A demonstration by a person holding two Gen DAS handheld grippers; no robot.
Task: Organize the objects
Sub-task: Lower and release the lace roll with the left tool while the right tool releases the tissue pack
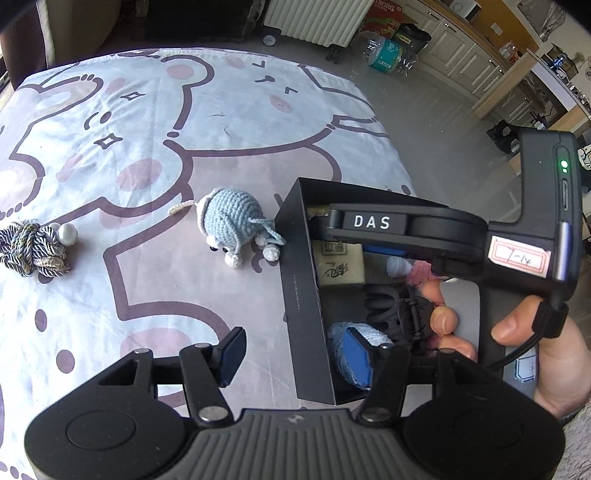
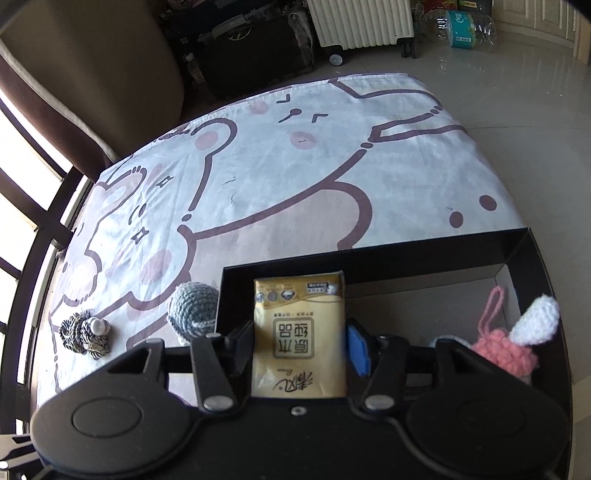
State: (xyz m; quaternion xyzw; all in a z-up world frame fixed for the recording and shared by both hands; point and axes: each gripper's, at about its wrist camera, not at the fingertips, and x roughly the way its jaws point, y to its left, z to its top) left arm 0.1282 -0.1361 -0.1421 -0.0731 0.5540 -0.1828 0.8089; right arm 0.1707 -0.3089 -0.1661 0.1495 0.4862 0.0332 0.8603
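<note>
A black open box (image 1: 301,295) stands on the cartoon-print cloth; it also shows in the right wrist view (image 2: 369,264). My right gripper (image 2: 299,349) is over the box with its jaws around a yellow tissue pack (image 2: 299,339); whether the pads press it I cannot tell. My left gripper (image 1: 293,356) is open and empty, straddling the box's left wall. A blue crochet elephant (image 1: 236,225) lies on the cloth just left of the box. A rope knot with pearls (image 1: 33,249) lies far left. Inside the box are a pink crochet toy (image 2: 509,350), a black hair claw (image 1: 402,310) and blue yarn (image 1: 341,338).
The table's far and right edges drop to a tiled floor (image 2: 517,92). A white radiator (image 2: 364,22) and water bottles (image 2: 461,29) stand beyond. A brown curtain (image 2: 85,74) and window frame are at the left.
</note>
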